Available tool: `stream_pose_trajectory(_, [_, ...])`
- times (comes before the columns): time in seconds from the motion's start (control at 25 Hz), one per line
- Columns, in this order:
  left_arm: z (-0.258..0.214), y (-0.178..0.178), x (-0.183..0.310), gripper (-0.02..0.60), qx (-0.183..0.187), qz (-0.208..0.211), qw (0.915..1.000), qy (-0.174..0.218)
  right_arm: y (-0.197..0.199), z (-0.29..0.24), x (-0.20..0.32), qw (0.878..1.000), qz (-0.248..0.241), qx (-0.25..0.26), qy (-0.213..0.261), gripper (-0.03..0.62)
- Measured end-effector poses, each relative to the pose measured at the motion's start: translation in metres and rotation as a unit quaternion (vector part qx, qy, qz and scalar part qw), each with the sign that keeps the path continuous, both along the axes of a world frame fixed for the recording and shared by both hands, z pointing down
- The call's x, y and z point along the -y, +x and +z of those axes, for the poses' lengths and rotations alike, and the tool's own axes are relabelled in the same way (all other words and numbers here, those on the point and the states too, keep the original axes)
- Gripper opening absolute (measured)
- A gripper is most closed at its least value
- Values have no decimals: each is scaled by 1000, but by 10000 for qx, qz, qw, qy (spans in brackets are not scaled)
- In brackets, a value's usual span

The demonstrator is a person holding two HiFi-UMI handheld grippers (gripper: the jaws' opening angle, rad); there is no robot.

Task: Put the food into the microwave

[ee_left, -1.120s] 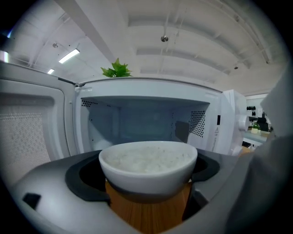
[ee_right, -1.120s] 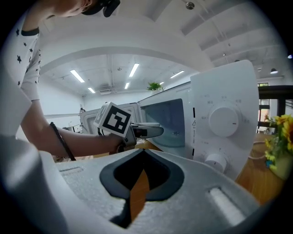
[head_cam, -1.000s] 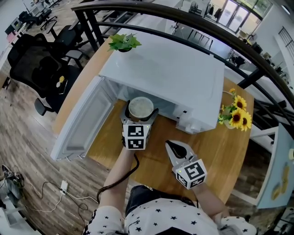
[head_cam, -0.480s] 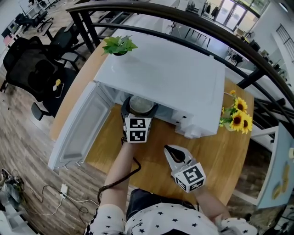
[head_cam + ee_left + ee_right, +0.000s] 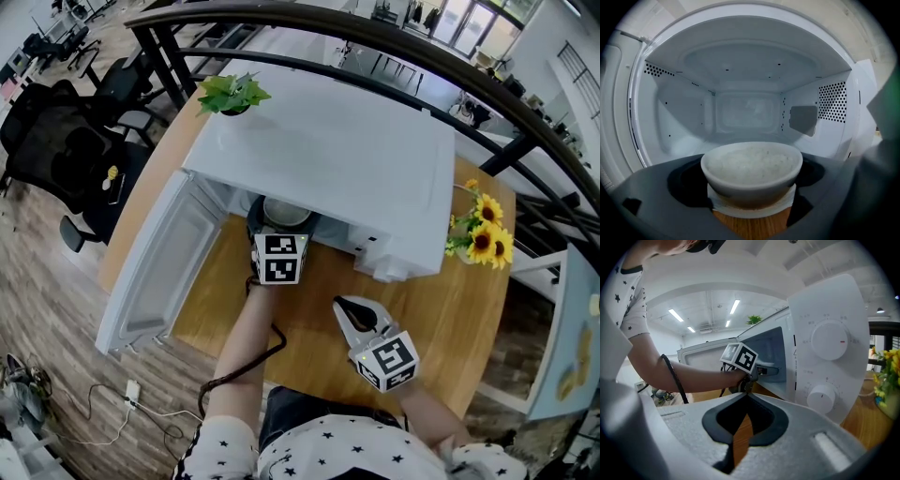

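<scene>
Left gripper (image 5: 283, 225) has its dark jaws clamped round a round white bowl of rice (image 5: 752, 165), right at the mouth of the boxy white microwave (image 5: 347, 159), white door (image 5: 155, 272) hanging wide open. Right gripper (image 5: 349, 307), jaws pressed tip to tip and empty, hovers over the wooden table (image 5: 450, 309)

Green potted plant (image 5: 231, 94), sunflowers (image 5: 481, 234) on wooden table (image 5: 452, 311), black office chairs (image 5: 62, 142), floor cables (image 5: 129, 389)
</scene>
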State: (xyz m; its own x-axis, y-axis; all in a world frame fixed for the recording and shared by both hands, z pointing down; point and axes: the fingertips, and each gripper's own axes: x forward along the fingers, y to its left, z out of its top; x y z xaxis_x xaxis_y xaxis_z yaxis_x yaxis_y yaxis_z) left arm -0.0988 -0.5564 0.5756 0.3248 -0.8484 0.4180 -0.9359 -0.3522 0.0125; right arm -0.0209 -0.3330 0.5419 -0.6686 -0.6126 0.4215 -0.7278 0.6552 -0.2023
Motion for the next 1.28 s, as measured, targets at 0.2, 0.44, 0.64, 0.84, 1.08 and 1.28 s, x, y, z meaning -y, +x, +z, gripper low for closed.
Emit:
stream_pose_trajectory(0.2, [9,3,4,532,421,139,9990,-52,0,0,0,10000,6,-5,-4,6])
stream_pose_trajectory(0.44, [10,4,5,532,443,160,9989,-36,-1,0,-1,10000,11,-9,-10,5])
stream_pose_trajectory(0.64, [12,3,4,532,361,164,9991,-144,-2,-3,-2,10000,33,37,-1,5])
stream_pose_trajectory(0.84, [4,-3,-5,532,124,46,9999,-64,-3,-8,-5,9999,66,61,63,5])
stream_pose_trajectory(1.08, [-9,-6,-32,532,-130,34,9998,-129,1,-19,-10,9996,197,49,190,6])
stream_pose_trajectory(1.28, [-26,-10,-61,532,-168,23,9999,-32,3,-33,-18,9988,324,81,349,6])
